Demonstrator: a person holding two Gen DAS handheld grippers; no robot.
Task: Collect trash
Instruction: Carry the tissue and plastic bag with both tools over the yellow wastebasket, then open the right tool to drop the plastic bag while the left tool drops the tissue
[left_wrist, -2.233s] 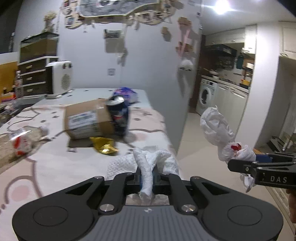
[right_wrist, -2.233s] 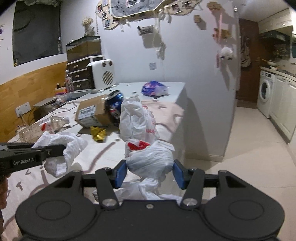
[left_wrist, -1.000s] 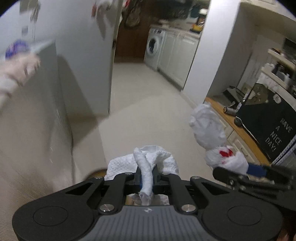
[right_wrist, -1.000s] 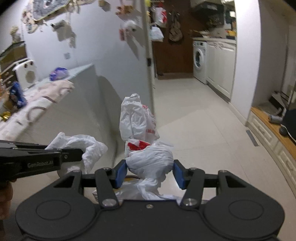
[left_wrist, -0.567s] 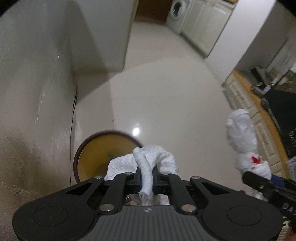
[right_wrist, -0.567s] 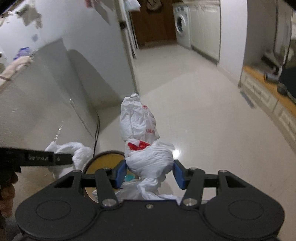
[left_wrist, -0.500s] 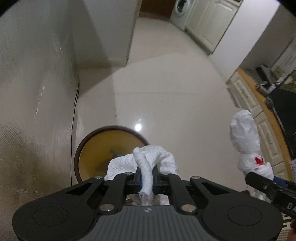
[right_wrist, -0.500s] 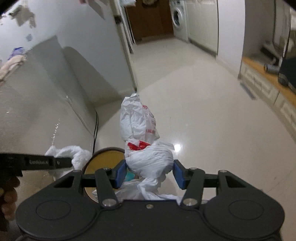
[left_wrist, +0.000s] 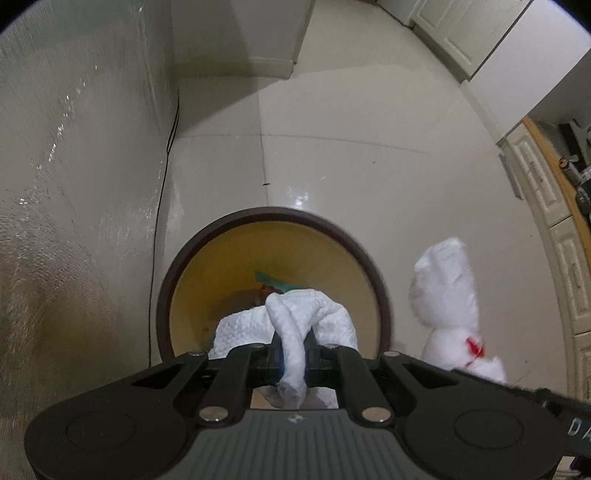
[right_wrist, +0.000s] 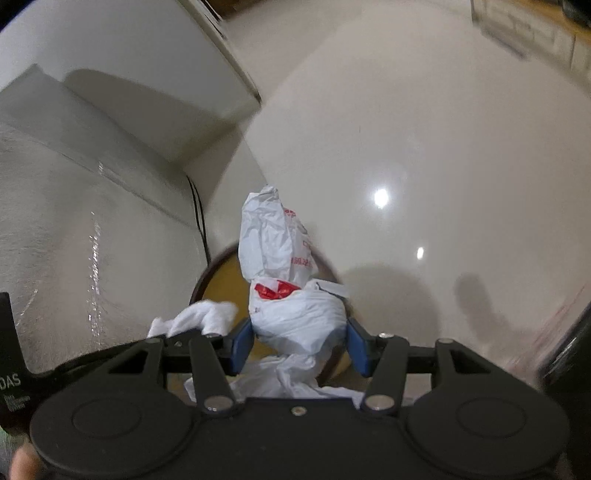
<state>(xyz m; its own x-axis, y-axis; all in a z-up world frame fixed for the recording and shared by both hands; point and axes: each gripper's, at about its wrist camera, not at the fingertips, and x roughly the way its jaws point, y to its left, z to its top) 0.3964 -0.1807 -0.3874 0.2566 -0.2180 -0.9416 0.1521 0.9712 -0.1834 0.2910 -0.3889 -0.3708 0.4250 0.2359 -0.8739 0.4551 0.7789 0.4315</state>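
Fingers of both our grippers grip trash above the round bin.
Our right gripper clamps a knotted white plastic bag; our left gripper pinches a crumpled paper towel; something teal, perhaps a wrapper, lies inside.

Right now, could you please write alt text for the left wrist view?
The left gripper pinches a crumpled white paper towel above an open round bin on a pale tiled floor. At right, a knotted white plastic bag juts from the right gripper.
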